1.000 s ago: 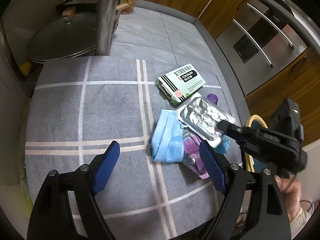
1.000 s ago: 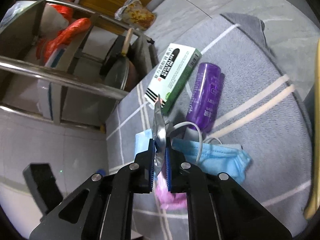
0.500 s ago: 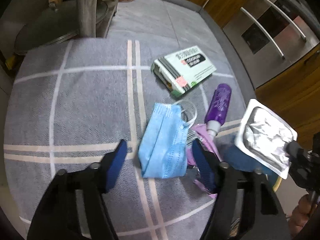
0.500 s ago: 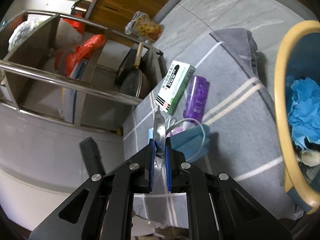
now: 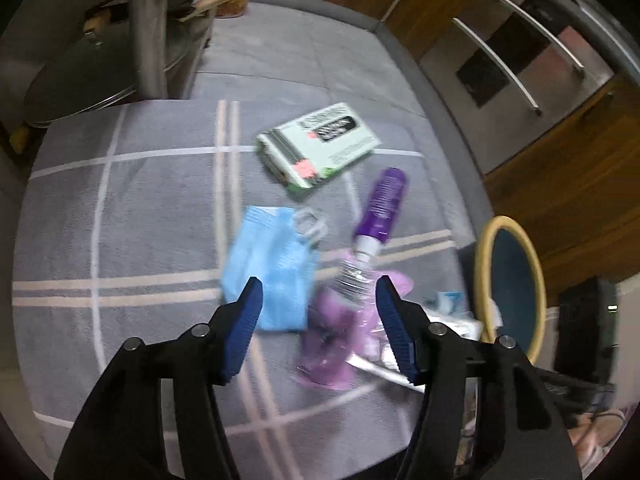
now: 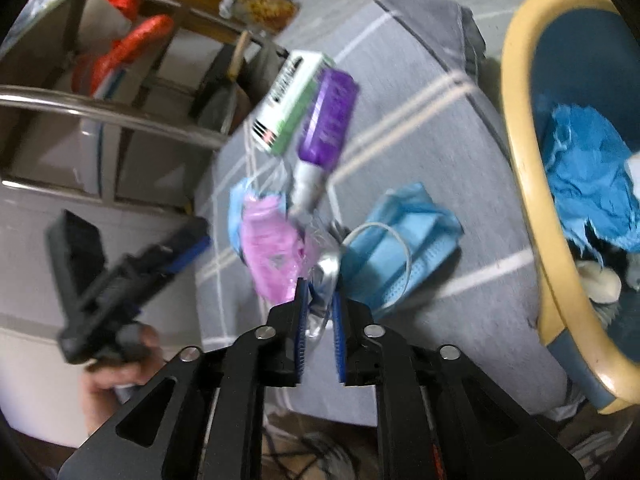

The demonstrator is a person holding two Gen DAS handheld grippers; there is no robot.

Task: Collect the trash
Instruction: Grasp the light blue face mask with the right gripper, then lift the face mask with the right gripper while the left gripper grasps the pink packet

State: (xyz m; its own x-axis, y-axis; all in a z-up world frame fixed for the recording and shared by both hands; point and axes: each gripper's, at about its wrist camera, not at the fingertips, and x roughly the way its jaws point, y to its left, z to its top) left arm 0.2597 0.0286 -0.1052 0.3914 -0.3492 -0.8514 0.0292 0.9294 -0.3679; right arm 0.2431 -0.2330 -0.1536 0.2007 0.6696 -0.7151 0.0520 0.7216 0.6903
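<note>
A matt, woven grey rug with pale stripes is seen under everything. Beside the glossy purple plastic bottle, a smooth printed cardboard box is shown. Near the bottle's cap, soft pleated blue cloth is made out in a face mask, and crinkled, shiny pink film in a wrapper. Beyond the rug, brushed metal rack legs and varnished wood cabinets are noted. Crumpled foil is glimpsed between ribbed blue pads.

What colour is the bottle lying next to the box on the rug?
Purple, with a white neck: the plastic bottle shows best in the left wrist view.
</note>
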